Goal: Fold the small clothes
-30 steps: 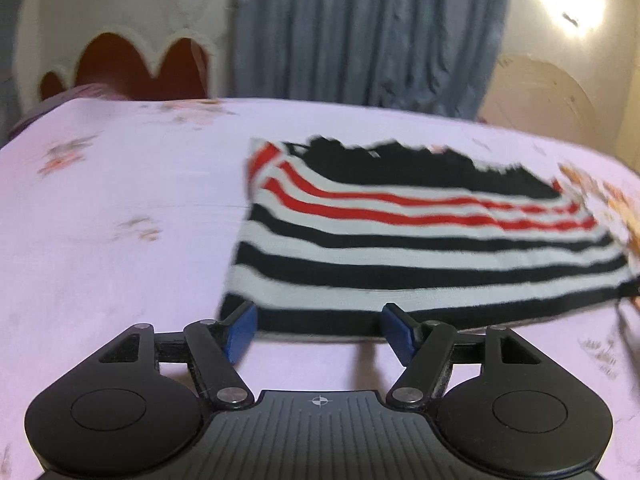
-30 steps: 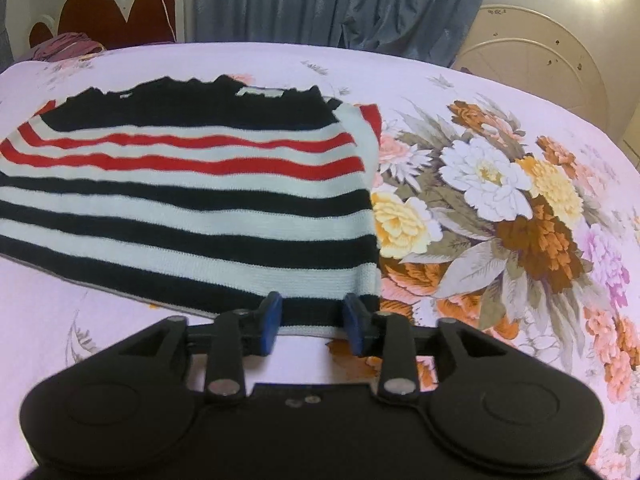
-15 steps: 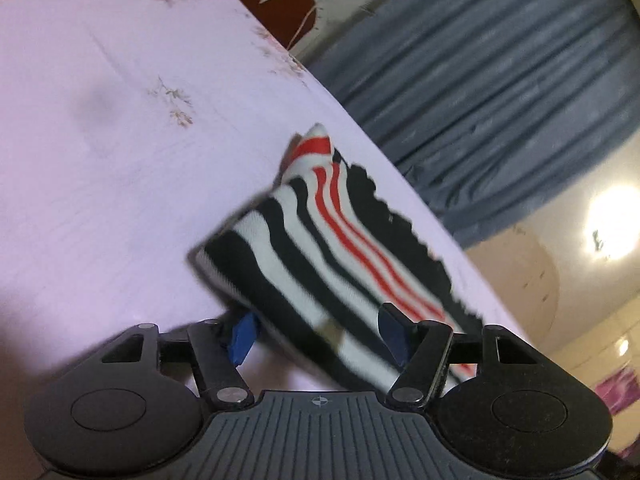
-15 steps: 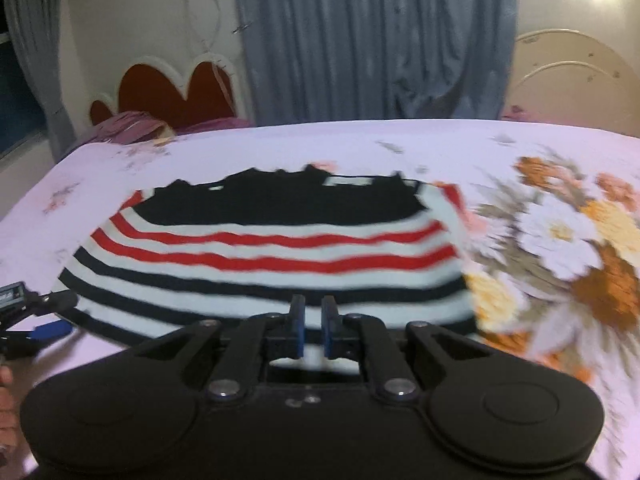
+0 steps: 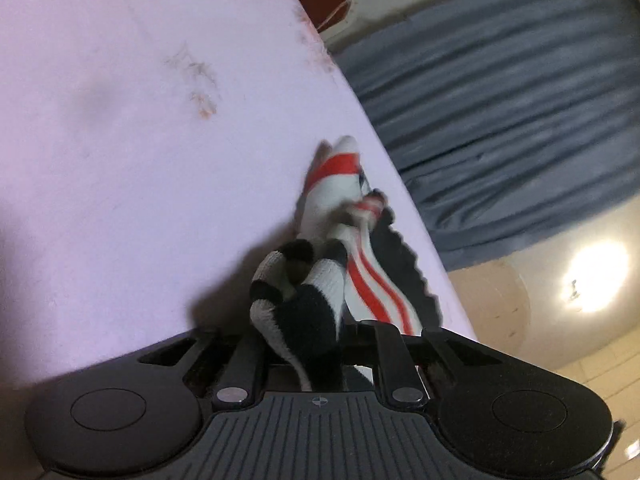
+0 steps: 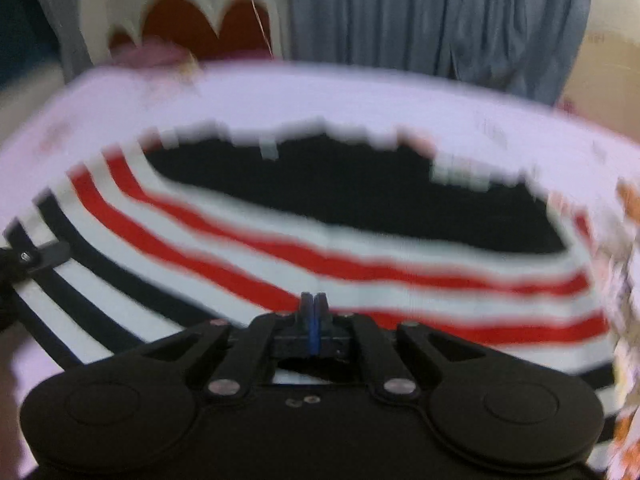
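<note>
**Kid:** Two grippers are holding the stripy top right now. Is the folding almost done?

**Helper:** No, I think it is only the start. The left gripper [image 5: 316,344] is pinched tight on a bunched corner of the stripy top [image 6: 320,256], and that corner is up off the bed [image 5: 120,160]. The right gripper [image 6: 314,312] has its blue tips pressed together at the near edge of the top. Most of the top is spread out on the bed, with the black part at the far side.

**Kid:** So what is left?

**Helper:** My guess is the near edge has to go over to the far edge, then be laid down flat and smoothed. No neat fold shows yet.

**Kid:** Can you see everything?

**Helper:** Not really. The right view is very blurry, so I can't be sure cloth sits between those blue tips, though it looks like it. In the left view the bunched cloth hides the tips. The far right of the top is fuzzy next to the flowers on the sheet [image 6: 628,200]
</note>
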`<state>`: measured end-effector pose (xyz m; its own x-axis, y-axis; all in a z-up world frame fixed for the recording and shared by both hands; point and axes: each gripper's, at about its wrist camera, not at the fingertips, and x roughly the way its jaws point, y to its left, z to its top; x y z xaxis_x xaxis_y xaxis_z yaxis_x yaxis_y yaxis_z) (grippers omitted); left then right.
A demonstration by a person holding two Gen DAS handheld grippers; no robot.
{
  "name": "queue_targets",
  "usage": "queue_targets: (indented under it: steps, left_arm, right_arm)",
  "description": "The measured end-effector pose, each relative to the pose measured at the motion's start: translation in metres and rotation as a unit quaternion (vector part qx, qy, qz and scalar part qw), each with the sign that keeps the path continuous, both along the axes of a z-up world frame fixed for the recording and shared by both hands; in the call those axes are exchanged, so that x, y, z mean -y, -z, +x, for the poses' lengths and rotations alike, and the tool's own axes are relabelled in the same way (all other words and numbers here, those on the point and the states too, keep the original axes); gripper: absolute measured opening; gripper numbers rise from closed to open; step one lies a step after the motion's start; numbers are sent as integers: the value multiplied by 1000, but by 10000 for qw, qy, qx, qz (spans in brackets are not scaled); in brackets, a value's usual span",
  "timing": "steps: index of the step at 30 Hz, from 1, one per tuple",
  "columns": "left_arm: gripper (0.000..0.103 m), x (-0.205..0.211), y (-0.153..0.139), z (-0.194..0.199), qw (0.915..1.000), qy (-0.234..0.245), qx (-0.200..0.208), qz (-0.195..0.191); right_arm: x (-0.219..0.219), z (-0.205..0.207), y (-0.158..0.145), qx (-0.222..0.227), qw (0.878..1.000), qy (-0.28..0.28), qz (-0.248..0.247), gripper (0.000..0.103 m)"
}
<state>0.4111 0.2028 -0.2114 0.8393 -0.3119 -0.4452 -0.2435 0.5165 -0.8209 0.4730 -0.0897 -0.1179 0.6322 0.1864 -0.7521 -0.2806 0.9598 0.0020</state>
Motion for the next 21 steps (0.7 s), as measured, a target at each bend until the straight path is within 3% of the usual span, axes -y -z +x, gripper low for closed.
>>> queue_targets:
  steps: [2,5,10,12,16,19,21]
  left_arm:
    - [14,6,-5,0,9999,46,5,151]
    - [14,9,-11,0,9999,-39,92,-60]
    - [14,49,-77,12,9932,525,675,794]
    - [14,91,-114,27,9820,1074,936,1244]
    - [14,184,-161,49,9524,2075,1197,1887]
    - [14,265,-161,60,9294,2657,1000,2358]
    - [14,319,-139,71,9065,3129,541,2782]
  right_arm:
    - [-2,-1,0,-5,10000,-26,-65,0]
    - [0,0,2,-2,10000,-1,-28,0]
    - [7,2,3,-31,9998,-25,200,0]
    - [23,5,-5,-128,9981,76,598,0]
    - [96,-7,-35,363,9863,710,1444,5]
    - [163,-14,-49,594,9743,1311,1730,7]
    - [210,-17,-51,575,9645,1713,1928,10]
